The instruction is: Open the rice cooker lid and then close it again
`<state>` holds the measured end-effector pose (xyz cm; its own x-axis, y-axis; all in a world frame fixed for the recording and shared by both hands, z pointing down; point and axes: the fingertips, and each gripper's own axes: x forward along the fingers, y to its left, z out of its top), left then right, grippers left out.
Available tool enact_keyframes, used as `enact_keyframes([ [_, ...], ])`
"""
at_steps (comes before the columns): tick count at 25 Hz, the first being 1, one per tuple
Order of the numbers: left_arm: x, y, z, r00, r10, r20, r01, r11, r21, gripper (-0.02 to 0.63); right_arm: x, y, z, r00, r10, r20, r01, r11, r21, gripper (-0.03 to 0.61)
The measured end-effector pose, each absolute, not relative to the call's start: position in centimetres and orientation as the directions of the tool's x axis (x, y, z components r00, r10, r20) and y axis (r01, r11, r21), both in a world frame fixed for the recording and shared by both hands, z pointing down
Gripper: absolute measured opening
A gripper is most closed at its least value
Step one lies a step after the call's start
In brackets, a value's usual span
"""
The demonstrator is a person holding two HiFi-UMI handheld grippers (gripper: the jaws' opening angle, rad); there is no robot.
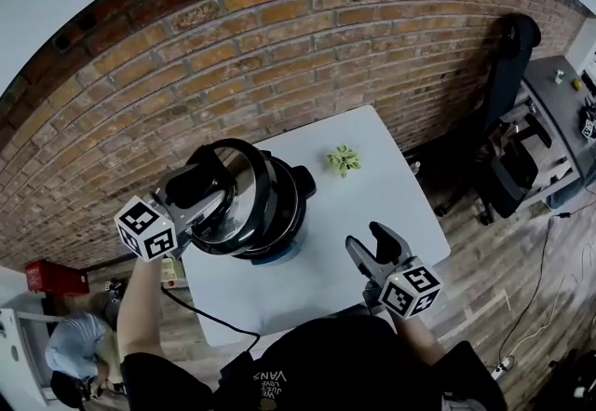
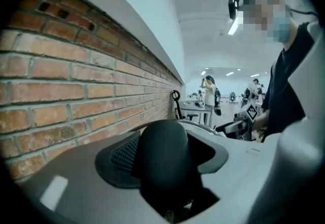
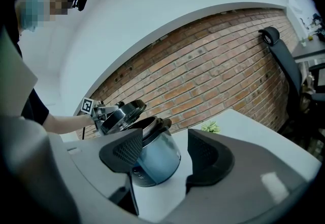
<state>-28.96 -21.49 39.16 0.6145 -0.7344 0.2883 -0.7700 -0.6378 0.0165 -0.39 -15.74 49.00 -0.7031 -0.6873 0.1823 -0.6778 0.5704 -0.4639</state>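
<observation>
**Head view:** the rice cooker (image 1: pixel 291 199) sits on the far left part of the white table (image 1: pixel 382 185). Its lid (image 1: pixel 244 178) is up off the pot, tilted, hanging over the pot's left side. The left gripper (image 1: pixel 207 190) has it from the left. The right gripper (image 1: pixel 380 246) floats over the near right of the table, fingers spread wide with nothing in them. A small green plant thing (image 1: pixel 343 158) lies near the cooker on its far right.

**Left gripper view:** the pads (image 2: pixel 124 156) stand fairly wide but are clamped on the lid's fat black knob (image 2: pixel 163 159), which fills the whole gap. The brick wall (image 2: pixel 76 91) runs along the left. The worry here is that the knob looks round and smooth. A heavy lid hanging off it at a slant could swivel or slide in the grip on the way down and drop onto the rim.

**Right gripper view:** the open fingers just frame the cooker from a distance, well apart from it. The lid is clearly slanted over the pot mouth. Whether it's hinged can't be told from here.

If it comes down crooked, one edge probably catches the rim. Then it either seats badly or shoves the whole cooker across the table, since nothing is bracing the body. Swinging too far left could also clip the wall.
</observation>
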Motion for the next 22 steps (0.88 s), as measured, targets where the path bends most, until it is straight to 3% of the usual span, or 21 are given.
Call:
enact_keyframes([
  [14,-21.4,-22.4,43.9,0.686,-0.479,0.548,-0.486,-0.862,-0.143,0.278,2.0,-16.4,49.9,-0.655,-0.732,0.187,-0.710,0.513,-0.482,0.268],
  [22,-21.0,-21.9,45.2,0.701,-0.424,0.574,-0.421,-0.895,-0.146,0.278,2.1,-16.0,50.4,-0.650,-0.734,0.196,-0.716,0.506,-0.480,0.268],
])
